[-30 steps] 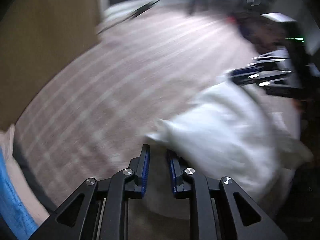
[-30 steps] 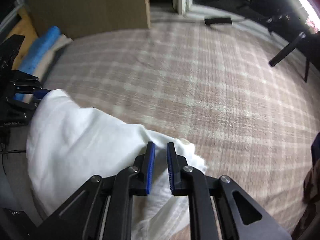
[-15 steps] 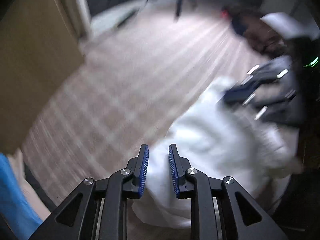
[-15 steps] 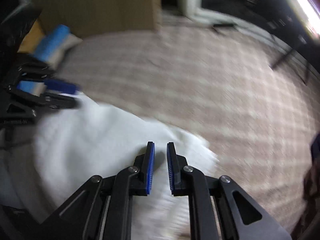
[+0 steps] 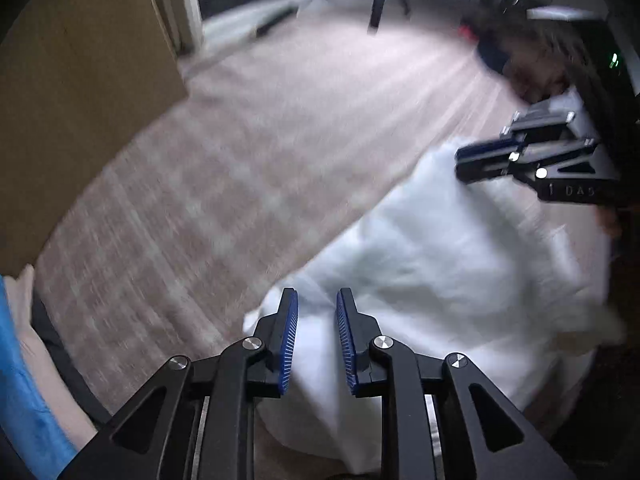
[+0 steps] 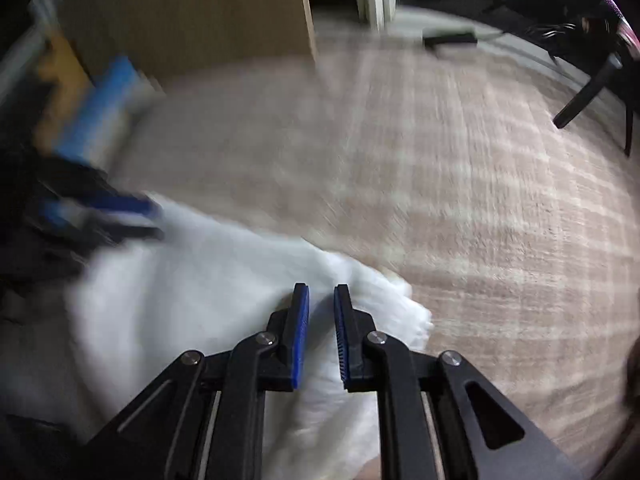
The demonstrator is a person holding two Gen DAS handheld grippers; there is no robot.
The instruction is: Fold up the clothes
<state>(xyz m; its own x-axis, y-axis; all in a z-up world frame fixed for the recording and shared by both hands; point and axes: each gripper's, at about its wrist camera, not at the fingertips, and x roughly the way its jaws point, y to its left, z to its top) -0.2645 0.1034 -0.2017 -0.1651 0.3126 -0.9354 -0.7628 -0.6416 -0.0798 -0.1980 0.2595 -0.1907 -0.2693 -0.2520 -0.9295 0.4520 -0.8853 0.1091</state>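
White soft cloth (image 5: 440,264), bunched and blurred, lies on a pink plaid blanket (image 5: 248,152). Left gripper (image 5: 317,300) jaws slightly apart, cloth between them. Right gripper (image 6: 321,296) jaws likewise; grip on the cloth cannot be told.

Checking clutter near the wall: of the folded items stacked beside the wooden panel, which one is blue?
The blue towel, on top of the pale folded cloth; it is blurred, beside the wooden panel.

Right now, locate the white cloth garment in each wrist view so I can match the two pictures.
Left wrist view: the white cloth garment fills the lower right, running from the left gripper up to the right gripper.
Right wrist view: it fills the lower left, under the right gripper.
Shared landmark: the tan cardboard box on the pink plaid bedcover.
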